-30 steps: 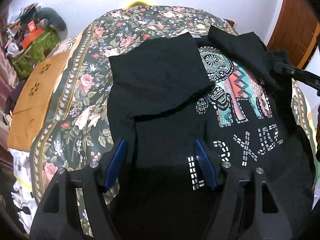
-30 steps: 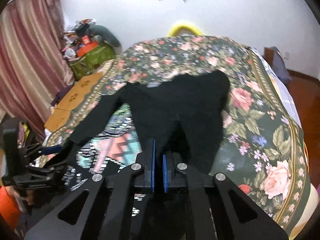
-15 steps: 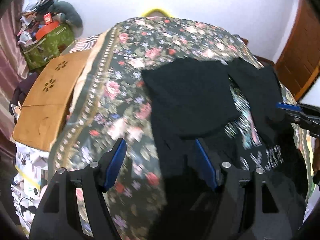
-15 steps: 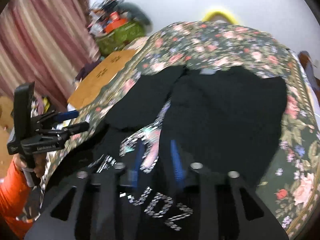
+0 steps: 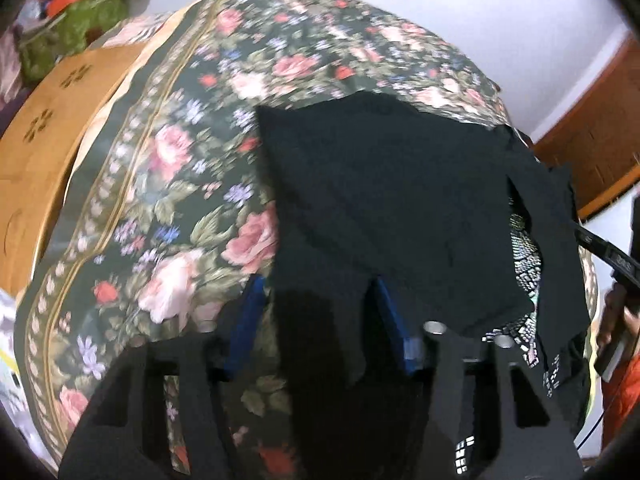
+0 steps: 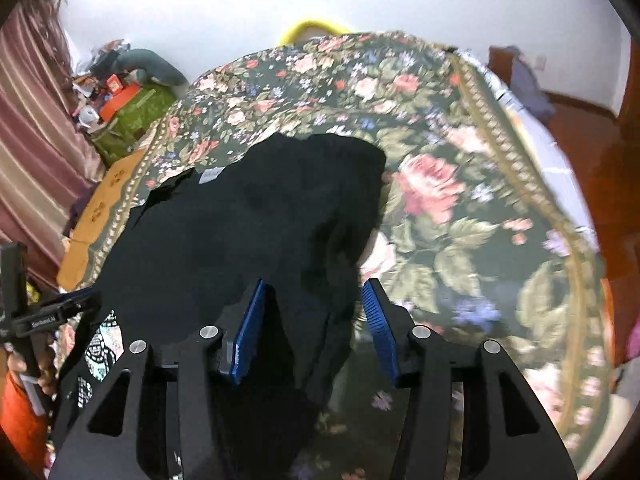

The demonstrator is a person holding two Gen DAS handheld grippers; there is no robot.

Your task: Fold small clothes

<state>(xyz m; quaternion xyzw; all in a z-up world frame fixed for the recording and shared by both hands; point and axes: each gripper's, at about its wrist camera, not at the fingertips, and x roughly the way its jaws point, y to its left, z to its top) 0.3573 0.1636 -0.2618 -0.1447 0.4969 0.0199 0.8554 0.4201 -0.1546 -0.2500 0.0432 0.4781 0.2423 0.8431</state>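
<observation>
Lettering on left hand-held gripper (image 6: 86, 300) blurs unreadable beside shirt (image 6: 248, 232).

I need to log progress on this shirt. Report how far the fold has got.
Done: both sides of the black T-shirt lie folded inward over its front, so only a strip of the studded print shows. In hand: nothing is gripped; the left tool and the right tool are open, each straddling a shirt edge on the floral bedspread. Left: probably folding it in half lengthwise.
</observation>
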